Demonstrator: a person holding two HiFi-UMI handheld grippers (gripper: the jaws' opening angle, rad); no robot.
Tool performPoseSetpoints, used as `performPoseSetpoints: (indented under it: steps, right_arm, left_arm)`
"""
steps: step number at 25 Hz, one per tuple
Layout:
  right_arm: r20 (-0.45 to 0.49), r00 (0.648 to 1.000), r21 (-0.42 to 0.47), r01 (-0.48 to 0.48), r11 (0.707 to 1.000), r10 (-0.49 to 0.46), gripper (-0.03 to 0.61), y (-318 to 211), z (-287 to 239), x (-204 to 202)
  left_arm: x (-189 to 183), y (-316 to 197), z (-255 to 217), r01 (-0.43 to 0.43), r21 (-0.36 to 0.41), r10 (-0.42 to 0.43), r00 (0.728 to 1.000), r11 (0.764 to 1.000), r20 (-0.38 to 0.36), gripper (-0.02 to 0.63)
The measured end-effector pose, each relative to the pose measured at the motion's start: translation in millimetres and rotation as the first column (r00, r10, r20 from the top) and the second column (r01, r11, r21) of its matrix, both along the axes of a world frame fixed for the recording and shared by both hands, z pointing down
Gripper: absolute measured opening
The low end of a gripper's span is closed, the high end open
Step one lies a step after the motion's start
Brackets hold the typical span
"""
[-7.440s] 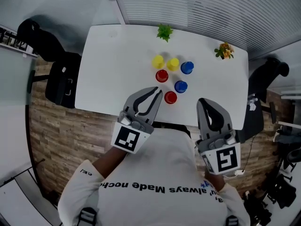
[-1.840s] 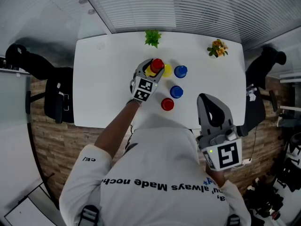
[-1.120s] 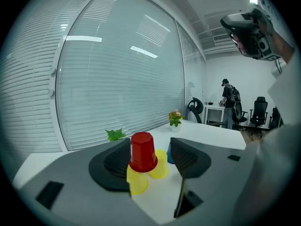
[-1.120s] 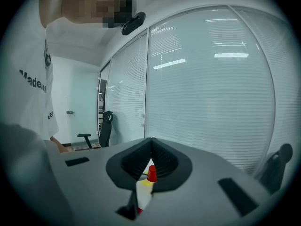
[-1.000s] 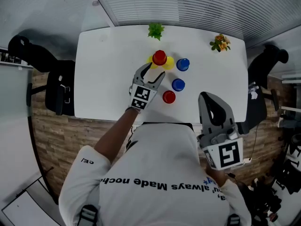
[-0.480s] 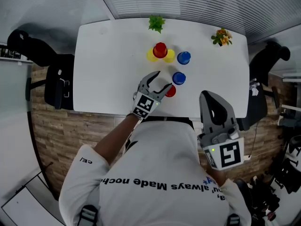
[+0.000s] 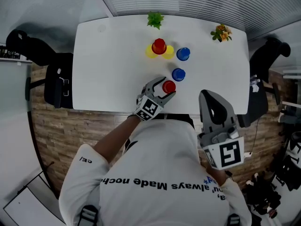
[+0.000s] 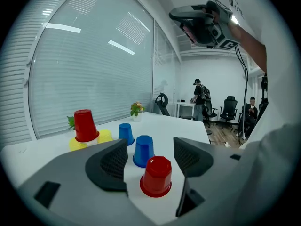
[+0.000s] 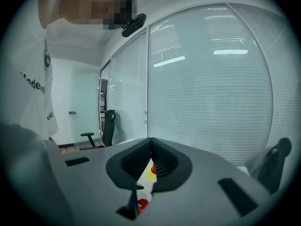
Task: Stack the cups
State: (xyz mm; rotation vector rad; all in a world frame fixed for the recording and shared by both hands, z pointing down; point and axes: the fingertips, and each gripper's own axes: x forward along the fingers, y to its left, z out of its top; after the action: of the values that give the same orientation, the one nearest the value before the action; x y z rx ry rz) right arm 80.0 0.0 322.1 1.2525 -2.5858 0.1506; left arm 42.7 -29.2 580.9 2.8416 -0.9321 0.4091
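At the far edge of the white counter, a small green plant; near the far right corner, orange flowers. Beyond the left edge, a black office chair.

red cups: 2 | blue cups: 2 | yellow cups: 2 (all plain) | table: white | floor: brown wood-grain

The person wears a white short-sleeved T-shirt with black lettering. The left gripper and right gripper are grey curved shells, each bearing a white cube with a black square marker. Their fingers carry dark ribbed pads.
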Motion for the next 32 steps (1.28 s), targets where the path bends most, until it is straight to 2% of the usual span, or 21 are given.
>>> performPoseSetpoints:
  steps: [9,18,22,23,24,32]
  right_arm:
    - [-0.011,1.0,-0.005,-0.012,1.0,0.011,0.008,6,2,5]
    - [-0.013,1.0,-0.003,-0.018,1.0,0.018,0.008,6,2,9]
    - [-0.013,1.0,0.0,-0.021,1.0,0.021,0.008,5,0,9]
    - [-0.013,1.0,0.001,-0.022,1.0,0.022,0.008,4,0,10]
    - [-0.013,1.0,0.001,-0.024,1.0,0.024,0.008,4,0,11]
    - [-0.015,0.999,0.004,-0.028,1.0,0.028,0.008,1,-1,13]
  left_arm:
    - [12,15,50,-0.046,-0.064,0.05,0.997,0.997,0.061,0.31]
    - [14,14,78,-0.021,-0.091,0.031,0.994,0.996,0.105,0.309]
    - [10,13,83,-0.01,-0.089,0.02,0.993,0.996,0.114,0.3]
    - [9,12,83,-0.006,-0.084,0.016,0.993,0.996,0.114,0.267]
    - [8,11,83,-0.004,-0.08,0.013,0.993,0.997,0.115,0.26]
    - [6,8,76,0.006,-0.066,0.001,0.995,0.998,0.103,0.256]
